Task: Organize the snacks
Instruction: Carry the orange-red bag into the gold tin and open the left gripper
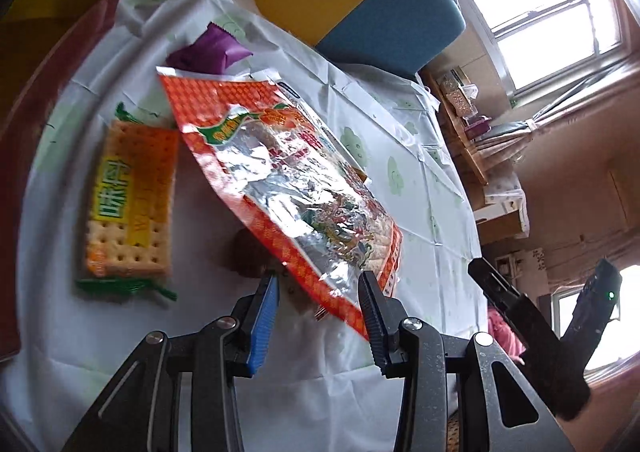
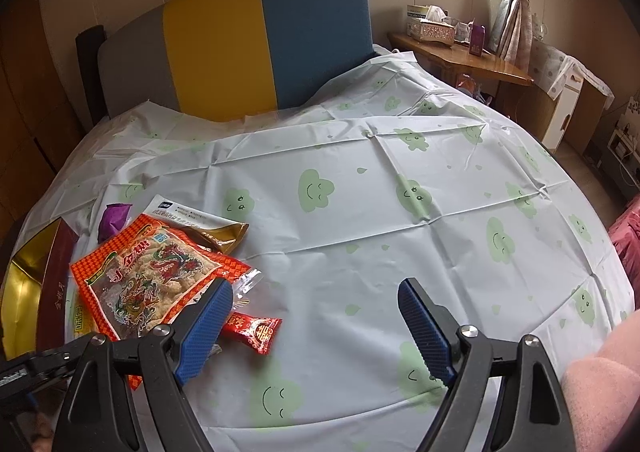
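Observation:
In the left wrist view a large orange checked snack bag with a silver foil window hangs tilted above the cloth, its lower corner between the fingers of my left gripper; the jaws stand apart and I cannot tell if they pinch it. A cracker pack lies flat to the left, a purple packet beyond. In the right wrist view my right gripper is open and empty over the cloth. The orange bag is at the left, over a gold-and-white pouch, with a small red candy bar beside my left fingertip.
A dark red box with a gold inside stands at the table's left edge. A white cloth with green clouds covers the table. A yellow and blue chair back is behind it. A wooden side table stands at the right.

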Motion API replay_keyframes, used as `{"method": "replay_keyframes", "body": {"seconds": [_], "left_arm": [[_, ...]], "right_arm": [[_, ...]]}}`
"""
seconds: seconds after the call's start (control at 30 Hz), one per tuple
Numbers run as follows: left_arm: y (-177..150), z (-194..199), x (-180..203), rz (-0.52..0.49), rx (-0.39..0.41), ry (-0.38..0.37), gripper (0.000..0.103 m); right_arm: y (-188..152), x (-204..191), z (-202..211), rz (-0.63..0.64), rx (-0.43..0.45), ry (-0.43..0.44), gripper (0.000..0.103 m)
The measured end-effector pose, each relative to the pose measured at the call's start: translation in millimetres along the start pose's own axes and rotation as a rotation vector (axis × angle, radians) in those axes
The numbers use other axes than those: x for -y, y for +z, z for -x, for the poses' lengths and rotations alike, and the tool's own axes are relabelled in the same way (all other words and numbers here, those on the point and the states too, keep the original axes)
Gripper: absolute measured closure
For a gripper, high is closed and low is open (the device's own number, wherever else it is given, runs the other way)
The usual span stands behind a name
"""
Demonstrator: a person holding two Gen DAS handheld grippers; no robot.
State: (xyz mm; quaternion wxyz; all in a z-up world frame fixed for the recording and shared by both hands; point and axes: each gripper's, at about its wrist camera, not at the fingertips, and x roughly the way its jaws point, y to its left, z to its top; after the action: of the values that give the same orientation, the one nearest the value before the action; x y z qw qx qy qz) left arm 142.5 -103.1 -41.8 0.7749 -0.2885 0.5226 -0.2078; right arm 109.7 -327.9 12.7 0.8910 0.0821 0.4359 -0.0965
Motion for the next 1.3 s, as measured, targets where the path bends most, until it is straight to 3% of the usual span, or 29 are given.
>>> {"method": "replay_keyframes", "body": {"seconds": [0.03, 0.13, 0.2, 0.5, 0.73, 0.9, 1.07, 1.3], "left_arm": [[1.4, -3.8, 1.1, 0.011, -0.004, -0.013, 0.063], [7.6, -17.4, 1.4, 0.014, -0.004, -0.006, 0.094], [9.6, -21.9, -1.2, 0.04, -0.014, -0.026, 0.103], [37.6, 40.7, 46.5, -0.182, 0.18, -0.029, 0.103], [61.6, 116.0, 65.0, -0.306, 0.349, -0.026, 0.103], [71.6, 166.1, 43.2, -0.309, 0.414, 0.007, 0.103], [72.9, 198.8, 0.0, -0.271, 0.436, 0.104, 0.103], [64.3, 218.2, -79.3, -0.17, 0.457, 0.33, 0.103]], "right_arm": [[0.1, -0.2, 0.2, 0.001, 0.001, 0.002, 0.017], [0.1, -1.0, 0.0, 0.007, 0.005, -0.006, 0.017], [0.2, -1.4, -0.2, 0.009, 0.006, -0.009, 0.017], [-0.2, -1.3, 0.9, 0.015, 0.013, -0.022, 0.017], [-0.8, -2.6, -0.5, 0.025, 0.008, -0.022, 0.02], [-2.4, -5.6, -1.2, 0.045, 0.003, -0.023, 0.023], [-3.3, -6.9, 1.0, 0.048, 0.012, -0.016, 0.023], [-5.7, -21.2, 6.4, 0.097, 0.036, 0.029, 0.023]]}}
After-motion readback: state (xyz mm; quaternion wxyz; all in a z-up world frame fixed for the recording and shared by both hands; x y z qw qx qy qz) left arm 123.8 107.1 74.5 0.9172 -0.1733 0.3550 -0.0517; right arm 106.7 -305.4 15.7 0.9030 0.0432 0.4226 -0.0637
